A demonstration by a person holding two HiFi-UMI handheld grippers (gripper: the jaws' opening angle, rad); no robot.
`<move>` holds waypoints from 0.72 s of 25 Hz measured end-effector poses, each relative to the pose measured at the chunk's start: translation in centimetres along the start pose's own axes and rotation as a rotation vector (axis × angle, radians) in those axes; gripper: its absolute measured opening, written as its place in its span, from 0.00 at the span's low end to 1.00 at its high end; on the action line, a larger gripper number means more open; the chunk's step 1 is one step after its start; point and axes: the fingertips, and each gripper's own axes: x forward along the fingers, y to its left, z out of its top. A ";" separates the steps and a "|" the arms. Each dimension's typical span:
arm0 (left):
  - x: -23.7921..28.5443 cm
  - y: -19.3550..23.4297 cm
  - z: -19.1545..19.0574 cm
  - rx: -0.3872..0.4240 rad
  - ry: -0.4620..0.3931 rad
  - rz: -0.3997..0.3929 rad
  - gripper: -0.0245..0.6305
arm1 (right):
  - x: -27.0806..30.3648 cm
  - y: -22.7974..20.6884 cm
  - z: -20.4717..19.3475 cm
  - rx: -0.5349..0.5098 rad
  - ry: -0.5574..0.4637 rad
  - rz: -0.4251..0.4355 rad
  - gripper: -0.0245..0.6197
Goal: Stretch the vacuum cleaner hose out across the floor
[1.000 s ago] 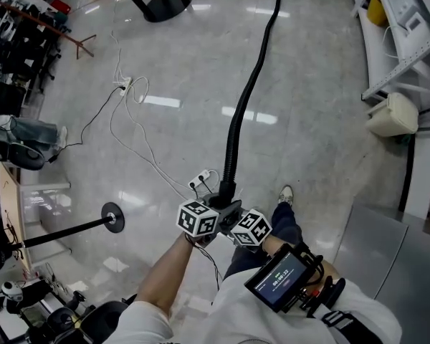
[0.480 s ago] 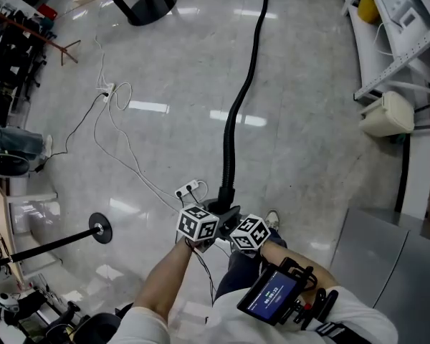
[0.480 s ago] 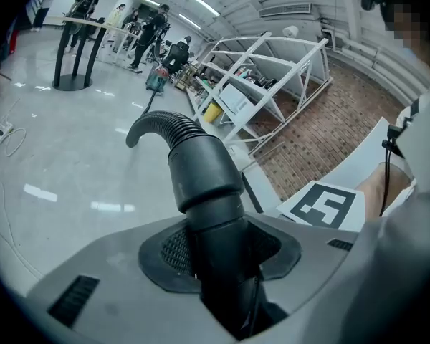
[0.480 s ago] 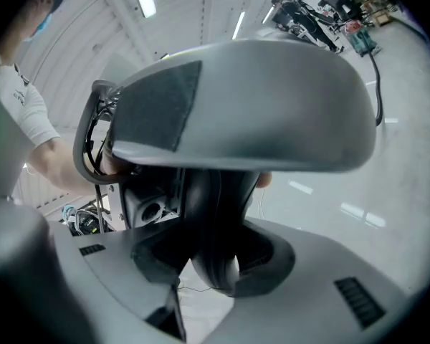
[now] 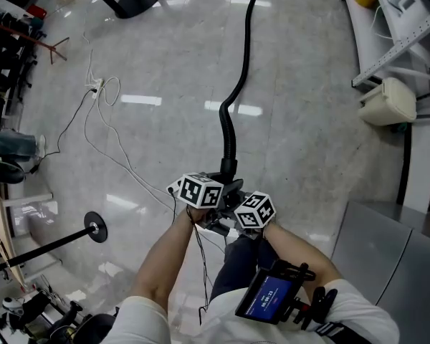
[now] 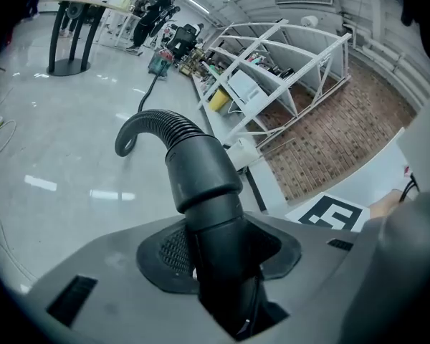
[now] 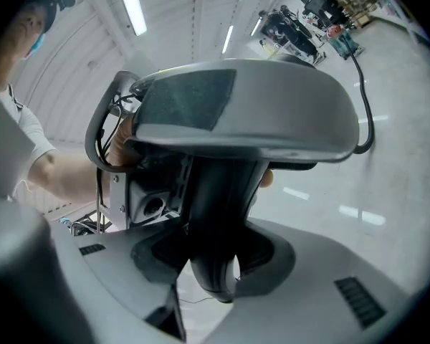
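Grey polished floor [image 5: 308,63] all round you. Far left there's a loose tangle of white cables [image 5: 104,113] and a black round stand base [image 5: 94,228], both well apart from the hose [image 5: 245,49].

Next over is your left gripper [image 6: 215,264]. Its jaws are partway apart and clamped on the smooth black cuff of the hose, one pad on each side, with the cuff filling the gap. The ribbed part curls up out of the grip and bends over to the left in that gripper's view.

From the head view the hose leaves your hands in the middle, kinks once just above them, then runs in a long line across the floor to the top edge.

Your right gripper [image 7: 215,260] sits just beside the left one, cubes nearly touching. Its jaws are set fairly wide and closed on the same hose end, which looks like the smooth bit just behind the left gripper's hold, though that gripper's body blocks most of the view.

Far right, a white tub [image 5: 390,106] sits under a white rack [image 5: 408,20], well away from the hose.
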 end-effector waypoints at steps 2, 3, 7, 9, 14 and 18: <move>1.0 0.6 0.7 -0.012 0.008 0.003 0.26 | -0.2 -1.2 0.4 0.005 -0.012 0.005 0.28; 1.5 0.9 1.1 -0.018 0.013 0.006 0.26 | -0.3 -1.8 0.6 0.009 -0.019 0.005 0.28; 3.6 1.8 2.1 -0.035 0.033 0.003 0.27 | -1.0 -4.0 1.0 0.037 -0.053 -0.009 0.28; 4.7 2.1 2.4 -0.042 0.038 -0.004 0.27 | -1.3 -5.2 1.0 0.053 -0.071 -0.024 0.28; 8.1 2.7 3.6 -0.066 0.034 -0.007 0.28 | -3.1 -8.4 0.8 0.098 -0.117 -0.071 0.28; 10.4 3.4 4.1 -0.096 0.014 -0.023 0.28 | -4.1 -10.8 0.1 0.124 -0.139 -0.099 0.28</move>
